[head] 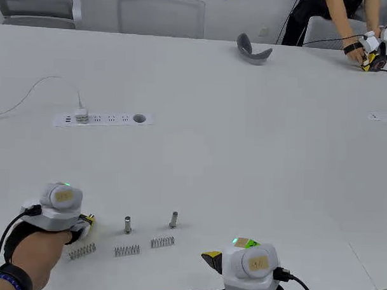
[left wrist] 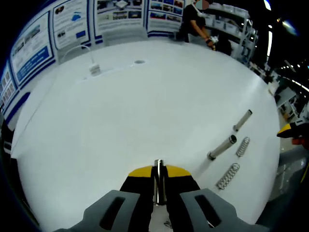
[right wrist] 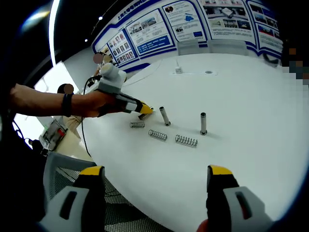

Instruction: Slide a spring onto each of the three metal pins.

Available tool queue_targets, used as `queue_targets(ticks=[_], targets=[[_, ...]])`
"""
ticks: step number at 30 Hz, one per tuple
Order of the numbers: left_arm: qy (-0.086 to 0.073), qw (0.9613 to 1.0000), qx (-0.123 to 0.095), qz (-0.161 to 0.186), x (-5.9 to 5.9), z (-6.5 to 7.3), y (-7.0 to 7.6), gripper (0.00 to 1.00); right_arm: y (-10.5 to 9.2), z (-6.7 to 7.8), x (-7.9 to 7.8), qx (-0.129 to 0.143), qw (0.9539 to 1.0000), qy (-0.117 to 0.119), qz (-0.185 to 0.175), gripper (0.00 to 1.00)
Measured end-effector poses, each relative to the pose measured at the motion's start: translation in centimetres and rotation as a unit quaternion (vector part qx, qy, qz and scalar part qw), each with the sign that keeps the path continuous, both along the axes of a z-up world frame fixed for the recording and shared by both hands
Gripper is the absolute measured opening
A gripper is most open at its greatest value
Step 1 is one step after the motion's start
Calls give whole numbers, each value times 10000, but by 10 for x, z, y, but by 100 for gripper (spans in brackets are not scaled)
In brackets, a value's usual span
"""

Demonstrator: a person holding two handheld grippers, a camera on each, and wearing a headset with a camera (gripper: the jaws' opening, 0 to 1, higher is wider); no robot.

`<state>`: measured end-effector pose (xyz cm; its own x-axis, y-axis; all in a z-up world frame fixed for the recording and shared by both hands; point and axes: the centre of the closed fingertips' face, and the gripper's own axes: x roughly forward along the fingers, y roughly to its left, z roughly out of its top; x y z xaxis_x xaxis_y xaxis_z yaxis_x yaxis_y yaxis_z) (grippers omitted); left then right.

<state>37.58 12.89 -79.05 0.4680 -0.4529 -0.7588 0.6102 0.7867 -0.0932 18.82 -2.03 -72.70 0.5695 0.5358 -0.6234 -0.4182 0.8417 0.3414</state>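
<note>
left gripper (left wrist: 158, 173) is clenched on a pin (left wrist: 158, 191): stiff, smooth, light steel, likely slippery. right gripper (right wrist: 154, 191) gapes, released, holding nothing. springs (right wrist: 157, 135) lie at its 12 o'clock, well apart from it, beside two standing pins (right wrist: 203, 123). they look light and squashy, so i'd pinch one mid-coil, gently.

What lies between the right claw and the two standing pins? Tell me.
In the right gripper view, two springs lie flat on the white table between the right claw and the two standing pins; otherwise bare tabletop.
</note>
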Motion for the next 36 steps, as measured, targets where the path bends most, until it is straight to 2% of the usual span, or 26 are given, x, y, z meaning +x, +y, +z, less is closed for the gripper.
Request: queue_targets(ticks=[4, 10, 20, 27, 36], targets=[[10, 9998, -136, 115, -1, 7, 5, 7, 0, -1, 0, 8, 10000, 4, 2, 88], [14, 9995, -217, 227, -13, 21, 11, 7, 5, 1, 3, 50, 10000, -31, 31, 88], [58, 9989, -348, 322, -20, 31, 18, 8, 8, 3, 5, 46, 9999, -60, 72, 88], [54, 9989, -348, 322, -25, 33, 24, 7, 8, 4, 5, 40, 9999, -79, 70, 88], [11, 9996, -239, 172, -32, 36, 28, 7, 10, 4, 2, 37, 9999, -77, 98, 88]])
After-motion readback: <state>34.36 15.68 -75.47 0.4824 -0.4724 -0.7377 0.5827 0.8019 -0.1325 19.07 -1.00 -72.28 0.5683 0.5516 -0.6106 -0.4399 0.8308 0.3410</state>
